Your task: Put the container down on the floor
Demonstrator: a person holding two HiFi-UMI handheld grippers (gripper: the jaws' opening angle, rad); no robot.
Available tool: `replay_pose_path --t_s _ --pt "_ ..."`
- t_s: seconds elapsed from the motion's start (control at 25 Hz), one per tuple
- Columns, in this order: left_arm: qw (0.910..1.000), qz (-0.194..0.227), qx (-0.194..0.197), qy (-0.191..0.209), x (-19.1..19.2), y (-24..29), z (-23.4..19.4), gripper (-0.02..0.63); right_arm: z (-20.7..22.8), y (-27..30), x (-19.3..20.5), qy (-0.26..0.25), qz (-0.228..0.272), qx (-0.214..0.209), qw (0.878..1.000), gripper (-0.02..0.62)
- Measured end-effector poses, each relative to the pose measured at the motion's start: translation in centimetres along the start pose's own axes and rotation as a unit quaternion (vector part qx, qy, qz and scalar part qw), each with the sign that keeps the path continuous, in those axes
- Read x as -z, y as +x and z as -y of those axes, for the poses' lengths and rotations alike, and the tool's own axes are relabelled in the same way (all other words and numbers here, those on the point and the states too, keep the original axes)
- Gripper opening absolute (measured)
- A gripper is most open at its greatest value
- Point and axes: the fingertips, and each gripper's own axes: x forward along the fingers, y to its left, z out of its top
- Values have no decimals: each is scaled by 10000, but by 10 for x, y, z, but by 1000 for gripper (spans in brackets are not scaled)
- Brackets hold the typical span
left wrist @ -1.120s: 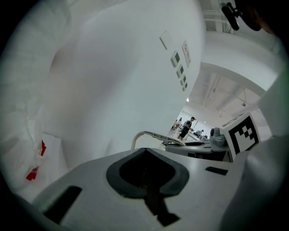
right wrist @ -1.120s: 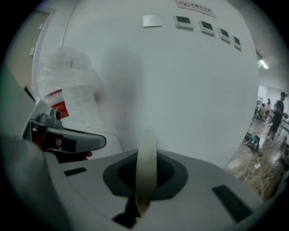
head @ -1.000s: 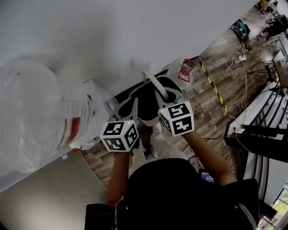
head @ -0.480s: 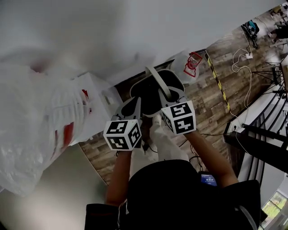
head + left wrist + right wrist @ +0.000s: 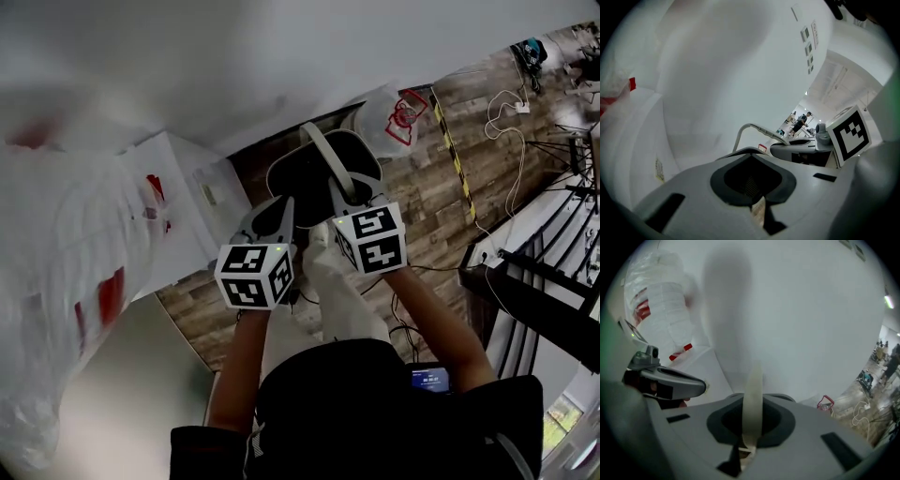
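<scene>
- The container [image 5: 309,187] is a dark oval tub with a pale rim and a thin arched handle [image 5: 317,155]. It's held up over the wood-plank floor [image 5: 427,202], at 12 o'clock from both grippers.
- The right gripper [image 5: 343,201] is clamped tight on that flat, pale handle strap.
- The left gripper [image 5: 274,217] is clenched on the rim at 7 o'clock.
- A crinkly white plastic bag [image 5: 56,281] bulges way out at 9 o'clock.

Container [image 5: 300,183] partly behind fingers [image 5: 272,217] — plastic bag [image 5: 66,281] blurred, edge-cropped.
</scene>
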Motion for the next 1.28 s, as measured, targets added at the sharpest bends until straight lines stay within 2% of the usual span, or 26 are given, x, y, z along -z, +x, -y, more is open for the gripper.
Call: replay_pose_path --t_s 0.68,1.28 --pt "9986 -353 -176 -366 67 49 -40 17 11 56 77 231 -603 -34 9979 32" --pt "9957 -768 -321 -398 128 90 -77 17 27 109 150 431 -1070 113 9933 32"
